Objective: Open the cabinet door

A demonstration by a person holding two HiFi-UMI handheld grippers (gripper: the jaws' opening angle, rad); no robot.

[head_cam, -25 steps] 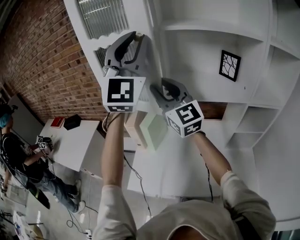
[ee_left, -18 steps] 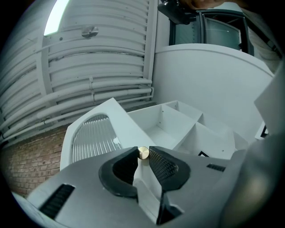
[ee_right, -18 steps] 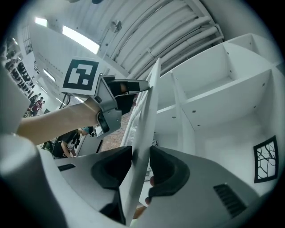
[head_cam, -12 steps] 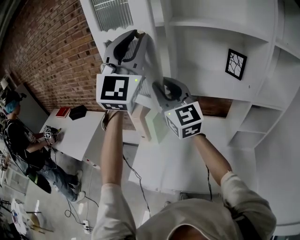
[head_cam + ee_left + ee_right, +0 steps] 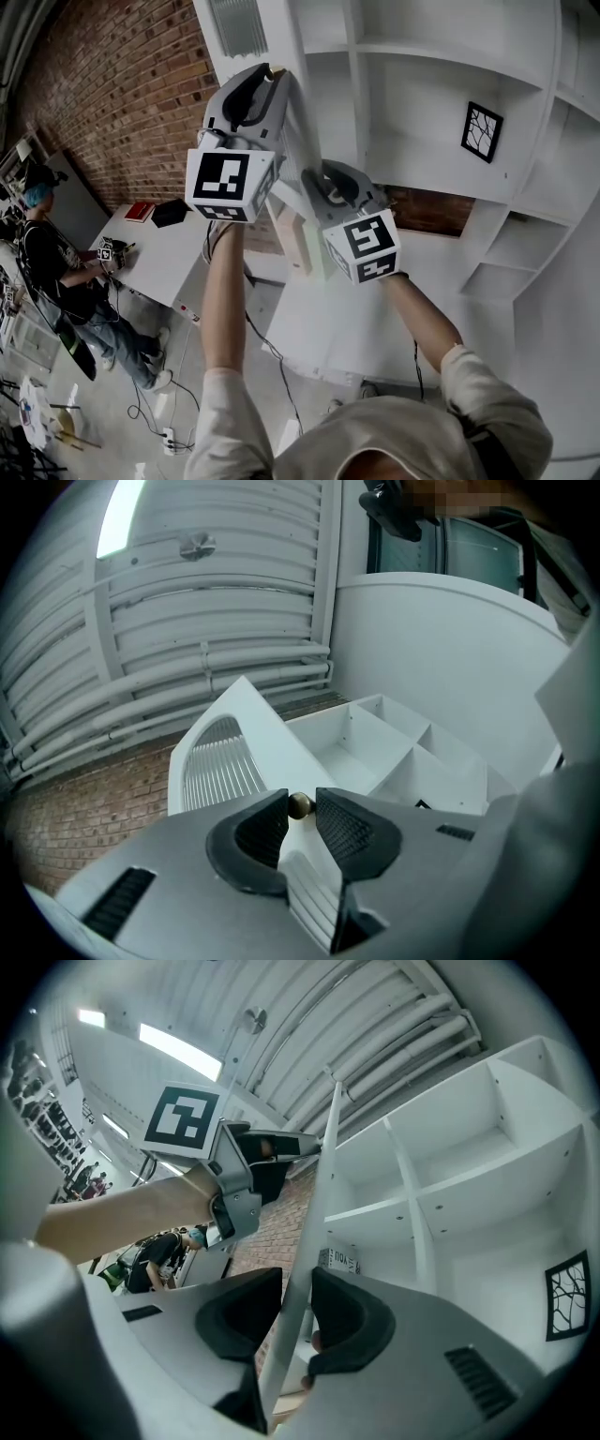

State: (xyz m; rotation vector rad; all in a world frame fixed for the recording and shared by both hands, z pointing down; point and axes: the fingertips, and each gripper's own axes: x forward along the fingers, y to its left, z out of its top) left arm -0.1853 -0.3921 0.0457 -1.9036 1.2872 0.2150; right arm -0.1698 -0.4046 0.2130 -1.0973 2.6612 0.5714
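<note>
The white cabinet door (image 5: pixel 298 127) with a louvred panel stands swung out from the cabinet (image 5: pixel 441 56), nearly edge-on in the head view. My left gripper (image 5: pixel 269 71) is shut on the small brass knob (image 5: pixel 299 805), which both pads pinch in the left gripper view (image 5: pixel 300 810). Lower down, my right gripper (image 5: pixel 312 175) straddles the door's free edge (image 5: pixel 323 1147). Its jaws are closing, and the edge fills the gap between the pads (image 5: pixel 298 1297). Open white shelves show behind the door.
A black-framed picture (image 5: pixel 481 131) hangs inside the cabinet at the right. A brick wall (image 5: pixel 112 94) runs along the left. Below it a person (image 5: pixel 56 272) stands at a white table (image 5: pixel 159 262); cables lie on the floor.
The door has swung further out and shows more edge-on. Both grippers have travelled with it, the left on the knob and the right on the edge.
</note>
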